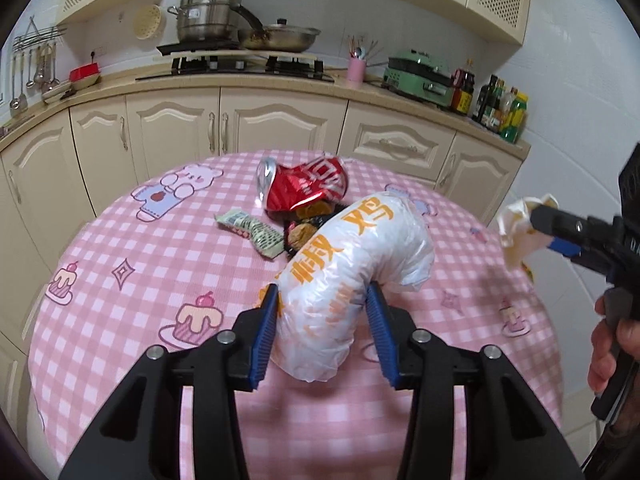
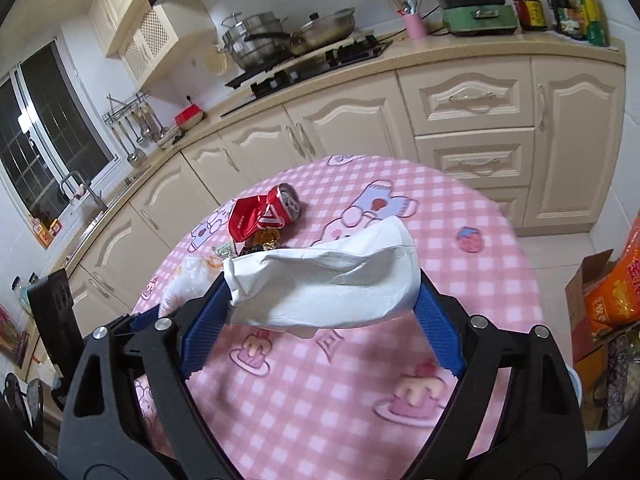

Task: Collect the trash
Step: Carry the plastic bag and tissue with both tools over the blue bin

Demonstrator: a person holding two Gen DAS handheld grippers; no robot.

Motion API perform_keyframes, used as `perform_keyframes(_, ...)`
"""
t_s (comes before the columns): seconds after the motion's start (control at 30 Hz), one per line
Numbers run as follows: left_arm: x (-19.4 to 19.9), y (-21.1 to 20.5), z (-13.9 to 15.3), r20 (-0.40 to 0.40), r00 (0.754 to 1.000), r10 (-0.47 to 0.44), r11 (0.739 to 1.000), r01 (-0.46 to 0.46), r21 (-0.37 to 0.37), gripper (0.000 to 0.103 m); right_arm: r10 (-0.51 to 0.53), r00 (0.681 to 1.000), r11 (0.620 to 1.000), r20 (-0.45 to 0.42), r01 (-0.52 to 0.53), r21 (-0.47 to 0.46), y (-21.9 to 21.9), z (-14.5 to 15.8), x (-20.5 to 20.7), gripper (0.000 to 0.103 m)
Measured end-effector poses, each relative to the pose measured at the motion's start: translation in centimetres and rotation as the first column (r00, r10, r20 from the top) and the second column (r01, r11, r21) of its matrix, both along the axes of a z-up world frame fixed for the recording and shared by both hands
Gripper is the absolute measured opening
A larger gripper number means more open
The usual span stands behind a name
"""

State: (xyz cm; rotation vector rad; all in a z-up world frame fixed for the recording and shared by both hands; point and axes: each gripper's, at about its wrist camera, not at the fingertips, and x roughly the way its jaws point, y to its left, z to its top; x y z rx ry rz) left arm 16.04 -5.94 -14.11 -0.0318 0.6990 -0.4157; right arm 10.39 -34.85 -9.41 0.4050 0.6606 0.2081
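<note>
You are looking at a thin, crinkly white plastic bag, a dented, glossy red metal can, a soft, creased matt paper tissue, ribbed blue pads on matt black plastic fingers, and a matt cloth tablecloth.

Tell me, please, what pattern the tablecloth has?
Pink-and-white checks with cartoon prints on the tablecloth; right wrist view.

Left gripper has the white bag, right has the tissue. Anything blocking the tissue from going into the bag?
No solid obstacle shows between the tissue and the plastic bag. But the left gripper squeezes the bag's body, and no open mouth is visible. The right gripper carries the tissue clear above the tablecloth.
</note>
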Motion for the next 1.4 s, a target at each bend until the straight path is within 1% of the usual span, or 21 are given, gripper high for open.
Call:
perform_keyframes(0.23,-2.4,-3.1,2.3,0.036,0.999,-0.028,0.999,0.029,-0.024,0.043,-0.066,0.997,0.997,0.047,0.063,0.048,-4.3,1.2,-4.0,0.086)
perform_keyframes(0.4,-4.0,-6.5,3.9,0.064,0.994,-0.091,0.995,0.093,-0.029,0.043,-0.136,0.989,0.989,0.061,0.132,0.066,-8.1,1.6,-6.8,0.086)
perform_keyframes(0.53,-5.3,-9.8,4.7,0.068,0.986,-0.153,0.987,0.155,-0.029,0.043,-0.213,0.974,0.975,0.072,0.207,0.08,-11.8,1.7,-9.3,0.086)
perform_keyframes(0.7,-6.8,-14.8,4.7,0.054,0.968,-0.244,0.969,0.246,-0.033,0.043,-0.313,0.947,0.948,0.067,0.307,0.09,-16.3,1.2,-12.6,0.086)
perform_keyframes(0.9,-8.4,-20.9,3.7,0.027,0.939,-0.343,0.938,0.344,-0.036,0.043,-0.421,0.907,0.904,0.027,0.416,0.102,-21.3,-0.8,-15.8,0.086)
perform_keyframes(1.0,-9.3,-24.0,2.9,0.008,0.921,-0.39,0.92,0.39,-0.039,0.043,-0.454,0.891,0.886,0.003,0.451,0.106,-23.1,-2.1,-17.0,0.086)
perform_keyframes(1.2,-10.3,-29.1,0.9,-0.037,0.888,-0.458,0.889,0.457,-0.042,0.043,-0.511,0.857,0.85,-0.065,0.515,0.108,-25.9,-5.4,-18.6,0.086)
perform_keyframes(1.3,-10.8,-31.8,-0.6,-0.07,0.87,-0.488,0.873,0.487,-0.037,0.043,-0.534,0.839,0.83,-0.107,0.544,0.12,-27.3,-7.5,-18.9,0.086)
perform_keyframes(1.33,-10.8,-32.4,-1.0,-0.077,0.867,-0.492,0.871,0.491,-0.033,0.043,-0.541,0.832,0.824,-0.125,0.554,0.121,-27.7,-8.3,-19.0,0.086)
perform_keyframes(1.4,-10.9,-34.2,-2.4,-0.112,0.854,-0.508,0.861,0.508,-0.026,0.043,-0.55,0.82,0.812,-0.161,0.57,0.128,-28.4,-9.9,-19.2,0.086)
